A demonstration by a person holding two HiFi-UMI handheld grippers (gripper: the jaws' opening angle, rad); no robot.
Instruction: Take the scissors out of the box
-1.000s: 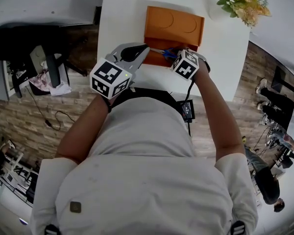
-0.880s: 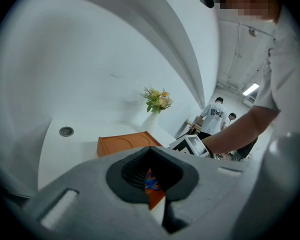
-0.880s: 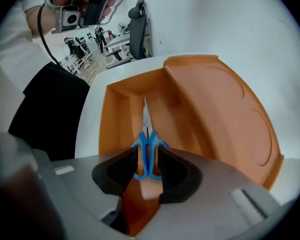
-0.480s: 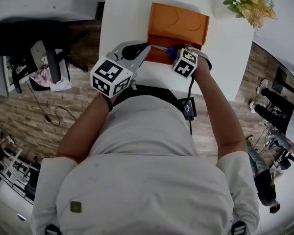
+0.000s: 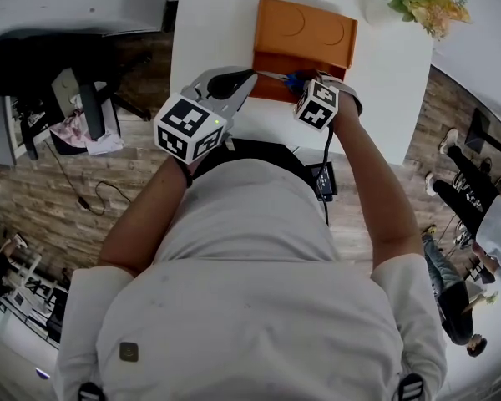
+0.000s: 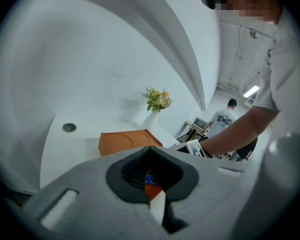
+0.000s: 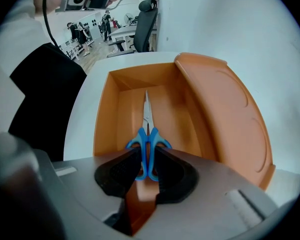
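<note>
A person at a white table [image 5: 209, 40] works two hand-held grippers over an orange box [image 7: 106, 119], its lid [image 7: 230, 109] thrown back on the far side so the compartment lies open from above. The blue-handled scissors [image 7: 145, 149] are not yet out: they lie lengthwise on the box floor, blades pointing away and handles at the near end, the end within easiest reach. The right gripper [image 7: 146, 176] has its jaws pressed in on both sides of those handles, gripping the closed loops together so the blades cannot swing apart on the lift. The left gripper [image 5: 238, 80], jaws drawn together on nothing, hangs just beside the box's near left corner, apparently placed to steady the light box should it rise with the scissors. A vase of flowers [image 5: 417, 2] stands well apart at the table's far right corner
</note>
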